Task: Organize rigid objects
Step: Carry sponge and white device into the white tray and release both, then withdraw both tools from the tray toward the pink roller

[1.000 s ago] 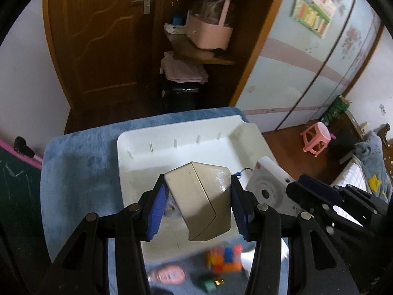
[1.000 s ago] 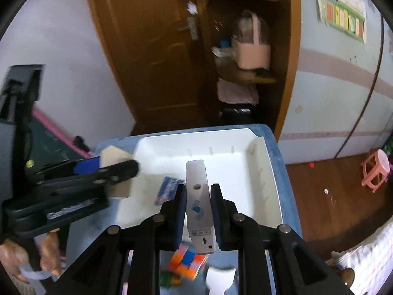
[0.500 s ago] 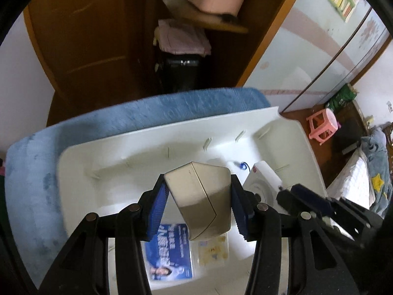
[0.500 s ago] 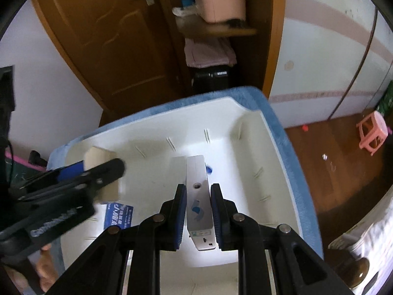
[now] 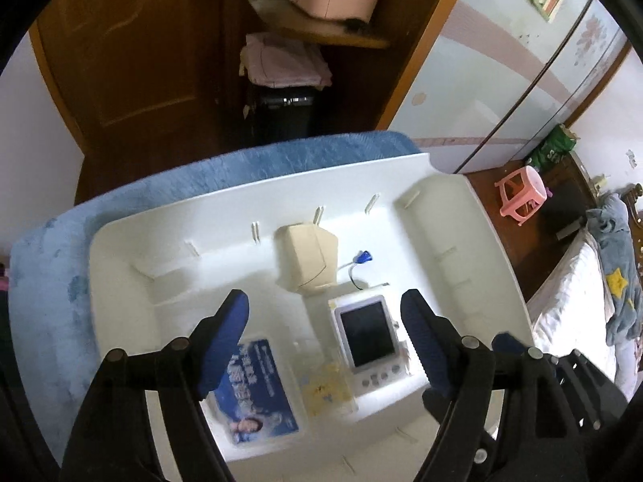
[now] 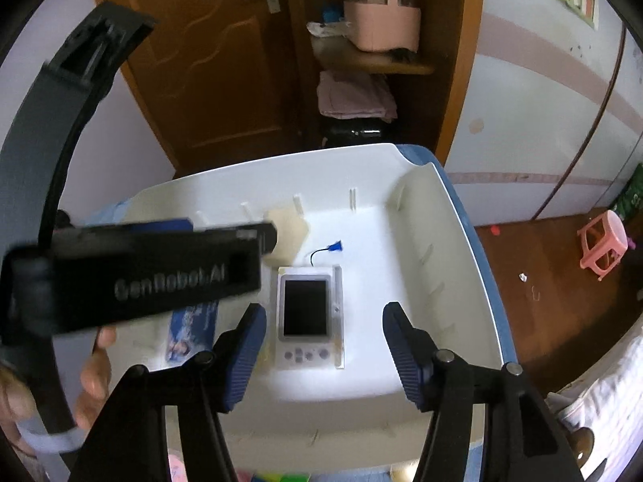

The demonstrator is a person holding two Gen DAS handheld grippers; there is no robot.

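A white tray stands on a blue mat. A beige box lies in it near the far wall, also in the right wrist view. A white device with a dark screen lies face up in the tray's middle, also in the right wrist view. A blue card and a small yellow card lie in the tray. My left gripper is open and empty above the tray. My right gripper is open and empty over the device.
A small blue-tipped cable lies in the tray behind the device. The left gripper's body crosses the left of the right wrist view. A wooden door, shelves and a pink stool lie beyond the table.
Both grippers opened over the tray. The beige box left my left gripper and the white device left my right gripper; both now lie in the tray.
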